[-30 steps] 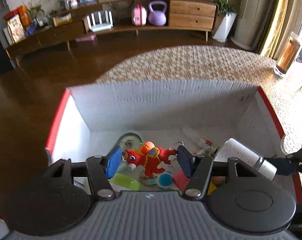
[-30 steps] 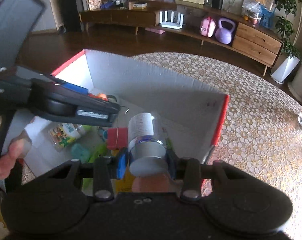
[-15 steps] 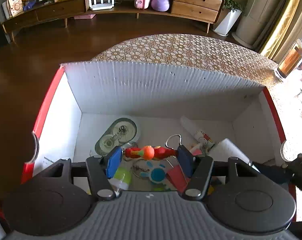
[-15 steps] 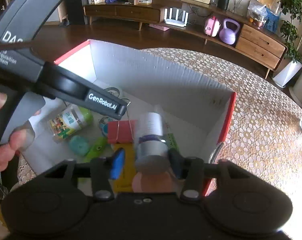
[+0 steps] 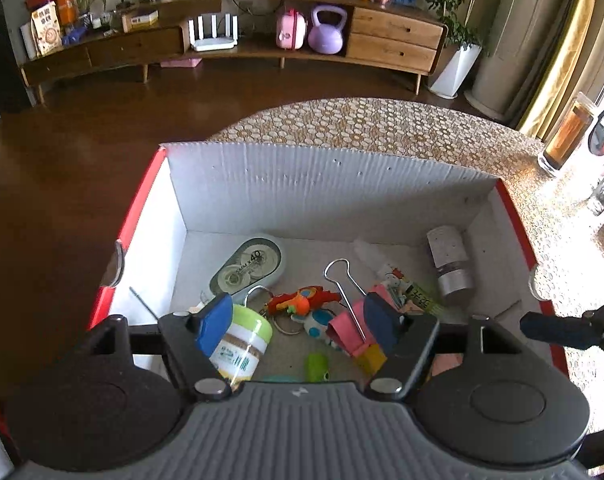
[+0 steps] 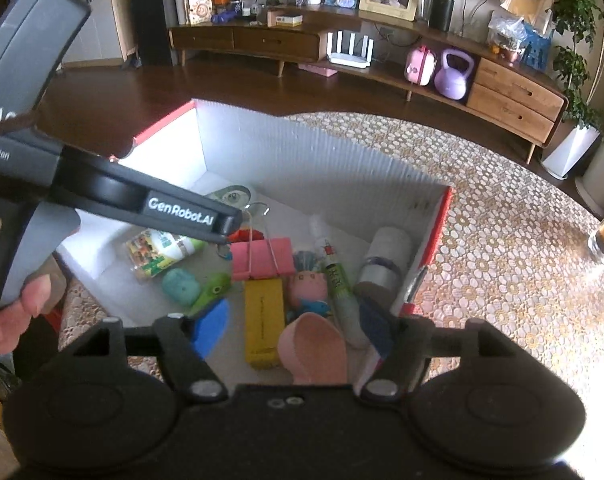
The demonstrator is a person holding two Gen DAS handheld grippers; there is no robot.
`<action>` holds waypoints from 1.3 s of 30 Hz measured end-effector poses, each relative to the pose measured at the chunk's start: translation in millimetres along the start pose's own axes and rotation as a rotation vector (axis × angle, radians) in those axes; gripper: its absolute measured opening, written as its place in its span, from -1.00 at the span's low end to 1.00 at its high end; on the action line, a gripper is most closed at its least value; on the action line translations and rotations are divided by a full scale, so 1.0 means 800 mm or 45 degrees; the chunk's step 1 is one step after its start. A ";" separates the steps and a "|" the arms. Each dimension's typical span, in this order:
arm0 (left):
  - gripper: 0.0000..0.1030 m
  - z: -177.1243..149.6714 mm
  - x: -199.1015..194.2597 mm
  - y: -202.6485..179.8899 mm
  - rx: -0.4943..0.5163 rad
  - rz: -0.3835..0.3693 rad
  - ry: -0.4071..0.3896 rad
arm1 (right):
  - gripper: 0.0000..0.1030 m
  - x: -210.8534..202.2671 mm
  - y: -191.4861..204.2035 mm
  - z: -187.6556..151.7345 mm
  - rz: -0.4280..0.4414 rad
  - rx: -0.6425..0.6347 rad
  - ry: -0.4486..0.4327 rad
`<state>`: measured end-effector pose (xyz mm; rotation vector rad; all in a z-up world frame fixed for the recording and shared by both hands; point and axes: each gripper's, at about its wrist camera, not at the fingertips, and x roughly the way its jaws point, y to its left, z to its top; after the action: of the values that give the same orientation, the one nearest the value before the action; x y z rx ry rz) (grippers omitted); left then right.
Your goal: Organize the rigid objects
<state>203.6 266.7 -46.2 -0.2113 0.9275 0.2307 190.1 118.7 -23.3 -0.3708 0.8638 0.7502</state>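
A white box with red rims (image 5: pixel 322 192) holds several small items. My left gripper (image 5: pixel 295 326) hangs over its near side, jaws opening and nothing between them. Below it lies the red toy (image 5: pixel 302 300), beside a pink binder clip (image 5: pixel 350 328) and a green-lidded jar (image 5: pixel 241 344). My right gripper (image 6: pixel 293 332) hovers at the box's (image 6: pixel 302 152) near right corner, jaws also opening and empty. The white and silver bottle (image 6: pixel 384 258) lies on its side against the right wall. One finger (image 6: pixel 181 212) of the left gripper crosses that view and hides most of the red toy.
Also in the box are a tape dispenser (image 5: pixel 245 266), a glue tube (image 6: pixel 338 280), a yellow block (image 6: pixel 263 320) and a pink scoop (image 6: pixel 314 346). The box sits on a table with a patterned cloth (image 5: pixel 362 124). A glass of amber liquid (image 5: pixel 566 136) stands far right.
The left gripper let go of the red toy, which dropped into the box. The right gripper released the bottle, which now lies by the right wall. Both grippers widened and drew back upward.
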 end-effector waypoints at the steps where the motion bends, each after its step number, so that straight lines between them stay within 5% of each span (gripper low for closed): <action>1: 0.39 -0.002 -0.006 -0.001 0.003 -0.002 -0.007 | 0.41 -0.005 0.000 -0.001 0.003 0.002 -0.006; 16: 0.40 -0.030 -0.100 -0.018 0.072 0.047 -0.207 | 0.60 -0.086 -0.008 -0.019 0.083 0.057 -0.154; 39: 0.98 -0.090 -0.171 -0.042 0.075 0.018 -0.298 | 1.00 -0.188 -0.026 -0.070 0.209 0.083 -0.404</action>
<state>79.0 200.6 24.8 -0.1204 0.7026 0.2357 111.3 6.3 62.1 -0.1180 0.6218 0.9021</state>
